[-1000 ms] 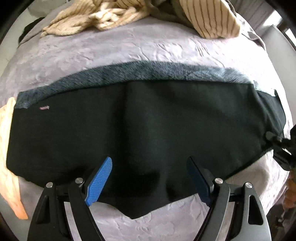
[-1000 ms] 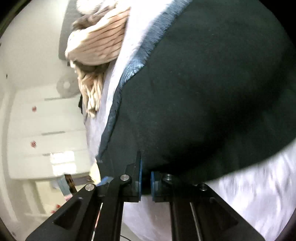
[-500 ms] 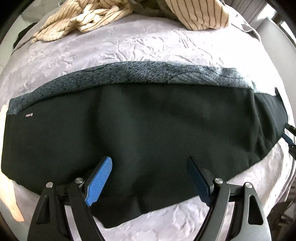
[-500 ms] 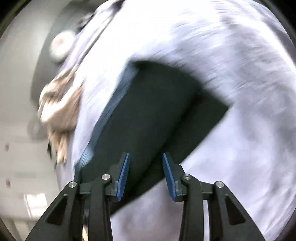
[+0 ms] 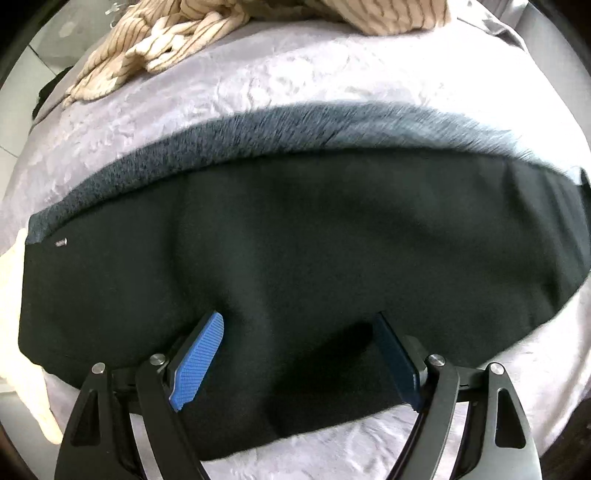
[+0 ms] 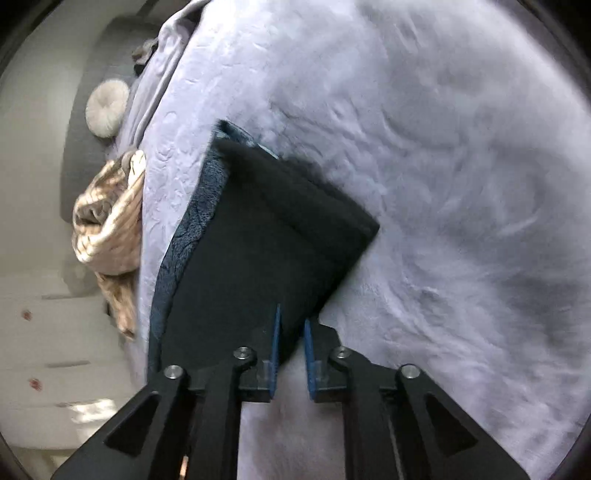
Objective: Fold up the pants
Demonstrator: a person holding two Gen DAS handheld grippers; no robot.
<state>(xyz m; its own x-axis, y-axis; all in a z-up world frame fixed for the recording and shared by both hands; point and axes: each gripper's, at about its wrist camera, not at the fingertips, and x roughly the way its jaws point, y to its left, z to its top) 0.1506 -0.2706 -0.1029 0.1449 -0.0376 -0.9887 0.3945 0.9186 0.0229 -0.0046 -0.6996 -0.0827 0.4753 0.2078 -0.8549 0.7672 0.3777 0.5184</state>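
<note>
The black pants [image 5: 314, 251] lie folded lengthwise across a lilac bedspread [image 5: 295, 81], with a blue-grey fleecy inner layer [image 5: 258, 136] showing along the far edge. My left gripper [image 5: 295, 332] is open and empty, its blue pads hovering over the near edge of the pants. In the right wrist view the pants [image 6: 266, 236] run away from me to a squared end. My right gripper [image 6: 291, 325] is slightly open with nothing between its pads, at the near corner of the fabric.
A heap of cream striped clothes [image 5: 207, 33] lies at the far side of the bed, also in the right wrist view [image 6: 110, 229]. A round cushion [image 6: 107, 107] rests against a grey headboard. A pale garment [image 5: 22, 332] lies at the left end of the pants.
My right gripper let go of the pants' end, opened, drew back and has since narrowed again. My left gripper stayed open and shifted slightly over the near edge.
</note>
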